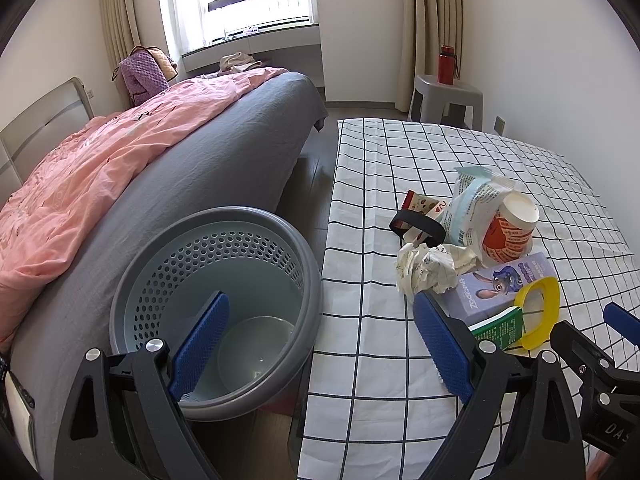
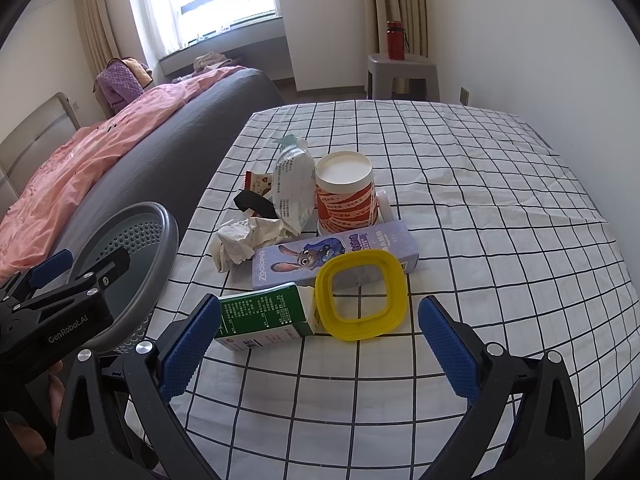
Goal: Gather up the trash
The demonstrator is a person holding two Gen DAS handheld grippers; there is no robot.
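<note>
A pile of trash lies on the checked tablecloth: a green carton, a yellow ring, a purple Zootopia box, crumpled paper, an upturned orange paper cup, a plastic wrapper and a black strap. The grey perforated bin stands on the floor left of the table. My left gripper is open, spanning the bin's rim and the table edge. My right gripper is open and empty, just in front of the carton and ring.
A bed with a grey sheet and pink duvet lies left of the bin. A grey stool with a red bottle stands by the far wall. The right gripper shows at the lower right of the left wrist view.
</note>
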